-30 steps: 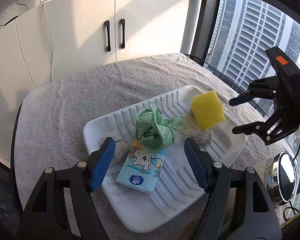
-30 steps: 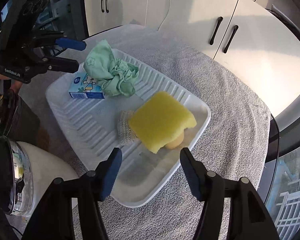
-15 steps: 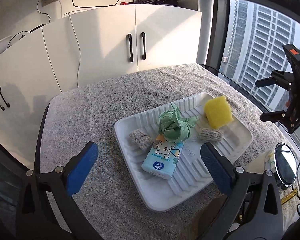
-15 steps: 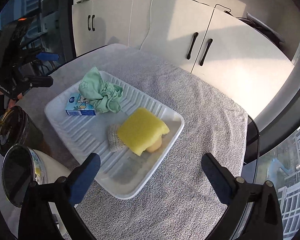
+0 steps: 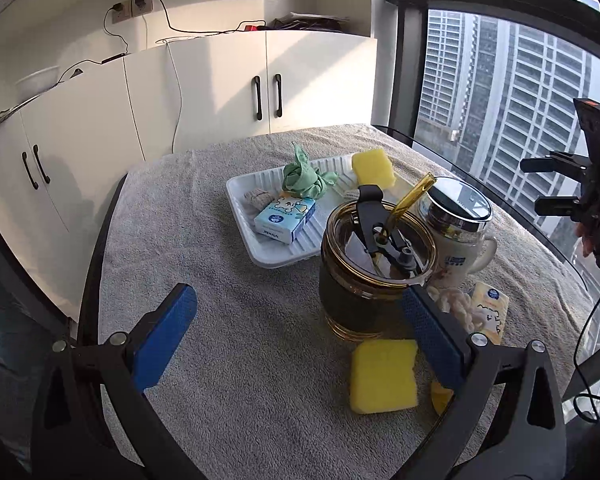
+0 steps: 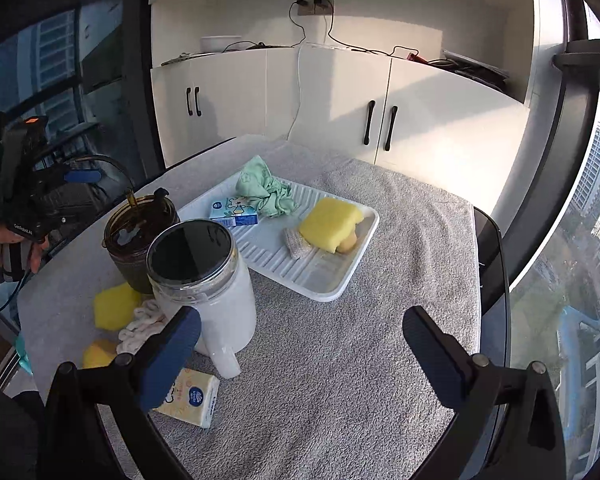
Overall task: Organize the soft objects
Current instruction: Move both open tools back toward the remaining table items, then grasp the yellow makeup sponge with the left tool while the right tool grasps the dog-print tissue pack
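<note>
White tray (image 6: 324, 292): table centre, towel bare at 3 o'clock edge. Left gripper (image 5: 300, 336) and right gripper (image 6: 300, 344): spread wide, holding nothing.

1. A white ribbed tray (image 5: 260, 254) lies flat, far ahead of the left gripper's (image 5: 300, 336) open jaws.
2. In the tray: a crumpled green cloth (image 5: 306, 178), a blue tissue pack (image 5: 286, 220) lying flat, a yellow sponge (image 5: 374, 166) and two small grey knitted pieces (image 5: 258, 199).
3. A second yellow sponge (image 5: 383, 376) lies flat just inside the left gripper's right jaw.
4. A cream knitted piece (image 6: 142, 326) and a yellow tissue pack (image 6: 190, 398) lie beside the right gripper's (image 6: 300, 356) left jaw.
</note>
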A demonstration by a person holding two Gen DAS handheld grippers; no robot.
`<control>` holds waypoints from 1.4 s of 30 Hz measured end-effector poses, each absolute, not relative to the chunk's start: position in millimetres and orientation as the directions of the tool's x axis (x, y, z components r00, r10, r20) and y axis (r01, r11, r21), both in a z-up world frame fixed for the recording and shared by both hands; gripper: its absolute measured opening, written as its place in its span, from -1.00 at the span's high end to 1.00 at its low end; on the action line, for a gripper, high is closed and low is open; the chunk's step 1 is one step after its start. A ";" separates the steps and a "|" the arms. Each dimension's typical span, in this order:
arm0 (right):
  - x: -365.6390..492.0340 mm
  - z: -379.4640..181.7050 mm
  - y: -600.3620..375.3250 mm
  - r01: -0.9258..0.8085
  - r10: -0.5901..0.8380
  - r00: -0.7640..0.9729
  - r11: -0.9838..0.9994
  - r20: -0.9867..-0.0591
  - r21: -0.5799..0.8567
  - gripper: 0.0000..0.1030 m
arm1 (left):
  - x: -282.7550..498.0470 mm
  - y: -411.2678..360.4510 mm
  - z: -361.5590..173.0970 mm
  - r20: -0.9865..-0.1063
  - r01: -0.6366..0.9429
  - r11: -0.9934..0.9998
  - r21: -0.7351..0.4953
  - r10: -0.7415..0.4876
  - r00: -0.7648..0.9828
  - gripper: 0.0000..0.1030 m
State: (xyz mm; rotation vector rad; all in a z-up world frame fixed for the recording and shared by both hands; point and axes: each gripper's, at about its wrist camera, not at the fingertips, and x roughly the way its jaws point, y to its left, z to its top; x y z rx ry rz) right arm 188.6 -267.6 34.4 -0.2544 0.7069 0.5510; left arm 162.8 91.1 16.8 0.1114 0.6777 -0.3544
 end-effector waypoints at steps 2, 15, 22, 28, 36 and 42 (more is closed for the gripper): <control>166.9 24.7 -265.4 -0.550 0.390 0.623 0.835 -0.678 -0.025 -1.00 | 142.6 88.3 10.4 -0.633 0.356 0.934 -0.028 -0.292 0.717 -1.00; 79.9 -19.3 -244.2 -0.516 0.398 0.605 0.856 -0.689 0.042 -1.00 | 69.6 67.8 -23.2 -0.656 0.347 0.929 -0.130 -0.343 0.673 -1.00; 78.0 -32.3 -232.5 -0.470 0.390 0.615 0.879 -0.685 0.078 -1.00 | 53.6 36.9 -36.3 -0.652 0.352 0.919 -0.177 -0.378 0.657 -1.00; 96.9 -47.0 -225.6 -0.451 0.375 0.598 0.888 -0.708 0.089 -1.00 | 66.8 13.1 -44.3 -0.669 0.344 0.927 -0.151 -0.352 0.654 -1.00; 121.9 -61.9 -220.8 -0.458 0.354 0.566 0.886 -0.745 0.073 -1.00 | 81.8 6.7 -55.1 -0.690 0.296 0.943 -0.151 -0.315 0.652 -1.00; 135.5 -72.6 -215.7 -0.466 0.346 0.535 0.882 -0.771 0.072 -0.99 | 88.4 -2.5 -60.5 -0.704 0.317 0.936 -0.153 -0.328 0.630 -0.83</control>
